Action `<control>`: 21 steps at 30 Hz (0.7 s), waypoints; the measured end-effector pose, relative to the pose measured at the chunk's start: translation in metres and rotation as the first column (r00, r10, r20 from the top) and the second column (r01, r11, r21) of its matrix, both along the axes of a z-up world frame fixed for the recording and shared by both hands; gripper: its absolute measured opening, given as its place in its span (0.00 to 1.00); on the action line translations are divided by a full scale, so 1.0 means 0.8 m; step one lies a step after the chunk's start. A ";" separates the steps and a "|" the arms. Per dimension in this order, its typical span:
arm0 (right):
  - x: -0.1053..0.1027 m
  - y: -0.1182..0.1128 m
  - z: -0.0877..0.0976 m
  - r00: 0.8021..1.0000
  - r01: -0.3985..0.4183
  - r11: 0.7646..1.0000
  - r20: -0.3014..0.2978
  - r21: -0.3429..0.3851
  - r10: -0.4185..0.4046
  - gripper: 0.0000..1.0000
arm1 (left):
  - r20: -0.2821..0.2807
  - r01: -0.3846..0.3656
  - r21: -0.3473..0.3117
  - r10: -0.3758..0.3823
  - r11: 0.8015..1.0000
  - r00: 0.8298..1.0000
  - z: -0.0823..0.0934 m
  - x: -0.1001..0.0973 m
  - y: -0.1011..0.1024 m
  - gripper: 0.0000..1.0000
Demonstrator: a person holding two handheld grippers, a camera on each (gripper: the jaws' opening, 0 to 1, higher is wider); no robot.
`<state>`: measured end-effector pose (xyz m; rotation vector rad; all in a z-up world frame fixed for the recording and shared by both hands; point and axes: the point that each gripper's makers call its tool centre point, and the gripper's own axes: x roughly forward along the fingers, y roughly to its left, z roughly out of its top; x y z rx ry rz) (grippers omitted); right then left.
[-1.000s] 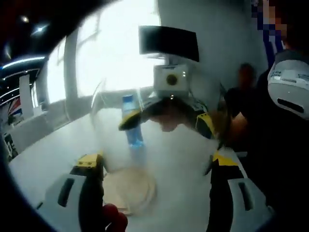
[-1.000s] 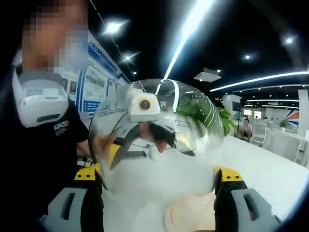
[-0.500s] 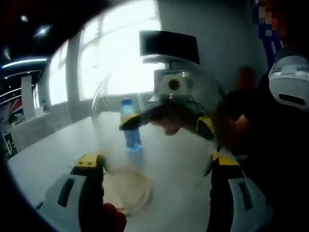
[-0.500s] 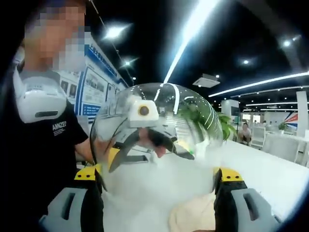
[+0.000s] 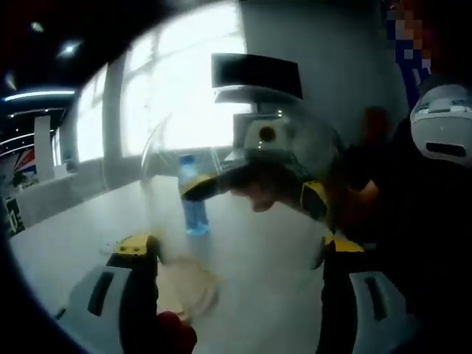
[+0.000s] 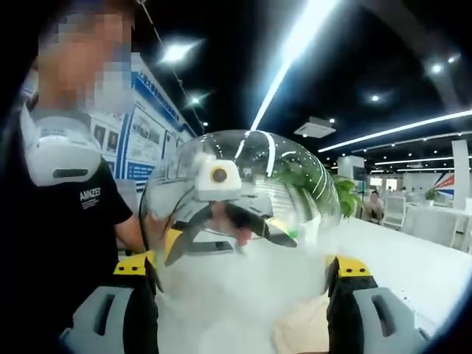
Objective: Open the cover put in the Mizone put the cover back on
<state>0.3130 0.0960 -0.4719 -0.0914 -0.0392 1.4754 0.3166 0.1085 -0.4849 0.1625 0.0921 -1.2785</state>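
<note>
A clear dome cover (image 5: 295, 147) hangs in the air between both grippers. My left gripper (image 5: 236, 247) has its jaws spread wide against the dome's two sides, and so does my right gripper (image 6: 240, 265) on the cover (image 6: 295, 184). Through the glass each view shows the other gripper: the right gripper (image 5: 254, 184) and the left gripper (image 6: 221, 221). A blue Mizone bottle (image 5: 193, 203) stands upright on the white table (image 5: 258, 258) beyond the dome. The round wooden base (image 5: 184, 284) lies on the table below the cover, and the base (image 6: 302, 332) sits low between my right jaws.
A person in a dark shirt (image 6: 66, 236) stands close behind the grippers. A red object (image 5: 173, 335) sits low by my left jaw. A dark monitor (image 5: 254, 74) and bright windows lie beyond the table. A green plant (image 6: 343, 188) and chairs (image 6: 435, 214) stand at the far end.
The cover and both grippers have lifted a little further off the wooden base, which now sits lower in both views. The bottle stays standing on the table.
</note>
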 end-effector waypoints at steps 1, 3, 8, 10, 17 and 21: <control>-0.002 0.000 0.000 1.000 -0.001 1.000 0.000 0.001 0.001 0.89 | 0.001 -0.001 -0.001 0.001 1.000 1.000 0.000 -0.001 0.000 0.78; -0.005 0.000 0.000 1.000 0.000 1.000 0.001 0.005 0.000 0.89 | 0.002 -0.002 -0.006 0.002 1.000 1.000 -0.001 -0.005 0.000 0.78; -0.012 0.000 0.001 1.000 -0.001 1.000 0.001 0.022 0.001 0.89 | 0.002 -0.008 -0.014 0.008 1.000 1.000 0.000 -0.011 0.000 0.78; -0.015 0.000 0.001 1.000 -0.001 1.000 0.002 0.023 0.001 0.89 | 0.004 -0.009 -0.015 0.009 1.000 1.000 0.000 -0.015 0.000 0.78; -0.026 0.001 0.002 1.000 -0.002 1.000 0.006 0.014 0.002 0.89 | 0.003 -0.012 0.007 0.012 1.000 1.000 -0.001 -0.025 0.000 0.78; -0.032 0.003 0.002 1.000 -0.002 1.000 0.008 0.014 0.002 0.89 | 0.004 -0.012 -0.009 0.012 1.000 1.000 -0.001 -0.031 0.003 0.78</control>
